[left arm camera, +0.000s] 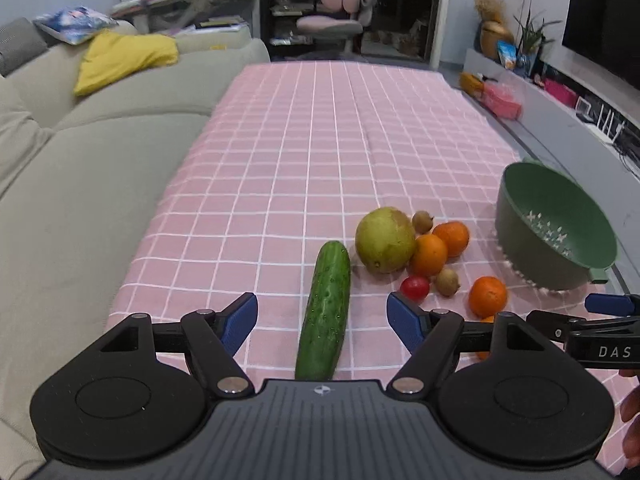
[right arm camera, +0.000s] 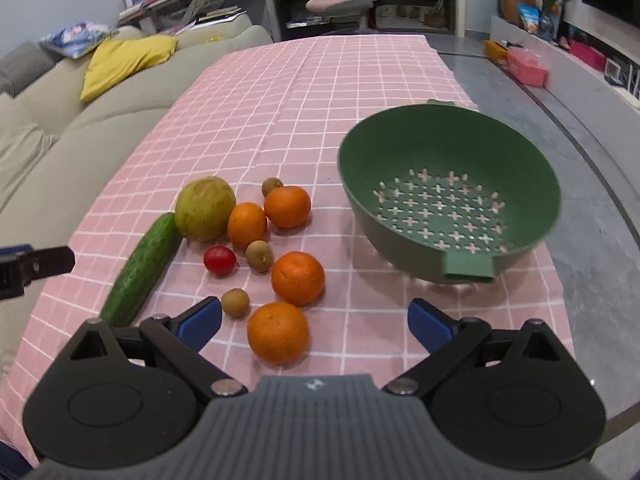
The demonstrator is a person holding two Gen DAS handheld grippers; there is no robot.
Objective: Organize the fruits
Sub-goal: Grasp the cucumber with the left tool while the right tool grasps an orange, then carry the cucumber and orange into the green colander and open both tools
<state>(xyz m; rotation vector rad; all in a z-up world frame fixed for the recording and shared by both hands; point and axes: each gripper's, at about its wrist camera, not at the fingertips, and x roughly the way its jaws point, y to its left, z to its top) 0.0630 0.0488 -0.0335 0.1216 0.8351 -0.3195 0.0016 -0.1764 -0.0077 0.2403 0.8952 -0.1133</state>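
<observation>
A cucumber lies lengthwise on the pink checked cloth, between the open fingers of my left gripper. Beyond it sit a green pear, several oranges, a cherry tomato and small brown fruits. A green colander stands at the right. In the right wrist view my right gripper is open and empty just behind the nearest orange, with the cucumber, pear, tomato and colander ahead.
A beige sofa runs along the table's left edge. The cloth extends far back. A grey bare tabletop lies right of the colander. My left gripper's finger shows at the left of the right wrist view.
</observation>
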